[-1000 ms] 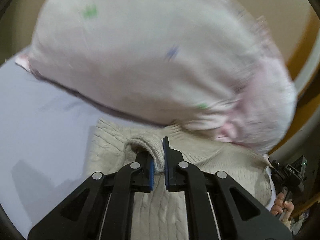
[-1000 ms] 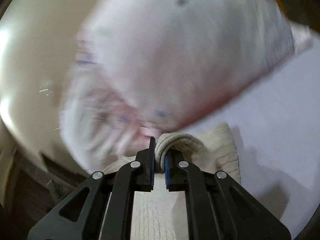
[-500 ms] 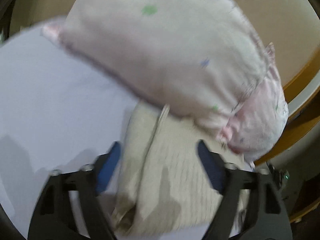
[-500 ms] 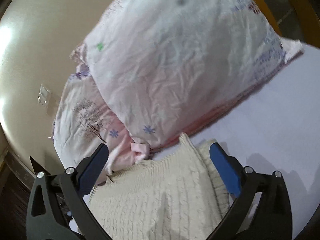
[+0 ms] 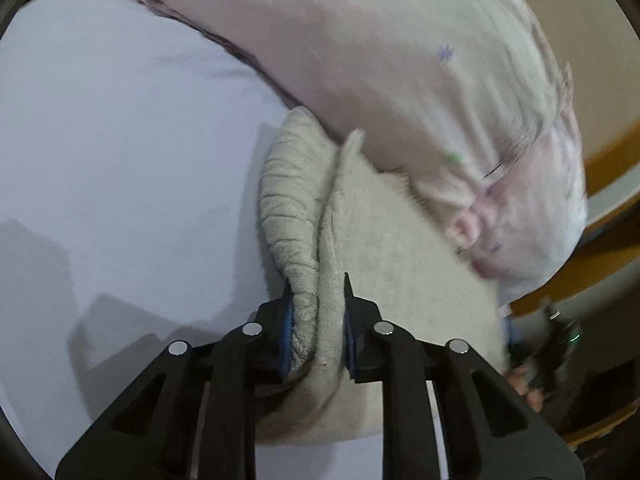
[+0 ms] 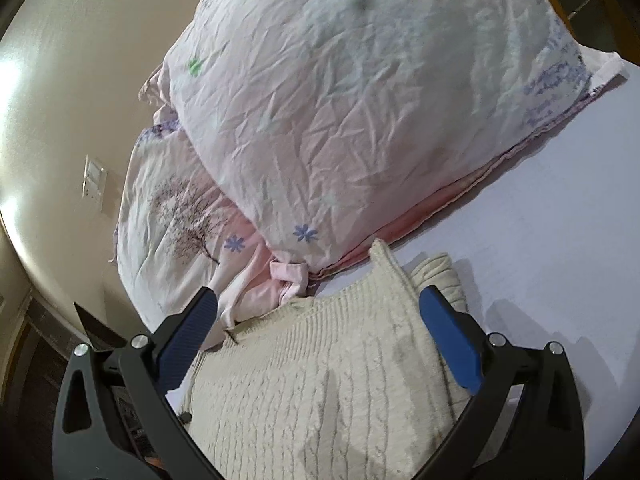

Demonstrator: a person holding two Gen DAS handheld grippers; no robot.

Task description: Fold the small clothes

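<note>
A cream cable-knit sweater (image 5: 384,248) lies folded on a pale lavender bed sheet (image 5: 120,152), its far edge against a pillow. My left gripper (image 5: 316,296) is shut on the sweater's thick folded left edge, several layers pinched between the blue pads. In the right wrist view the same sweater (image 6: 320,380) lies flat under my right gripper (image 6: 320,300), which is open wide and holds nothing, with its blue pads (image 6: 448,336) either side of the knit.
A large pink-white floral pillow (image 6: 360,100) lies just beyond the sweater, also seen in the left wrist view (image 5: 400,60). A second floral pillow (image 6: 168,216) sits left of it. A beige wall (image 6: 60,80) and a wooden bed frame (image 5: 608,152) lie beyond. The sheet (image 6: 560,220) extends right.
Both grippers let go of the sweater's rolled edge and opened. The left gripper then closed again on the sweater's folded left edge. The right gripper stays open over the sweater.
</note>
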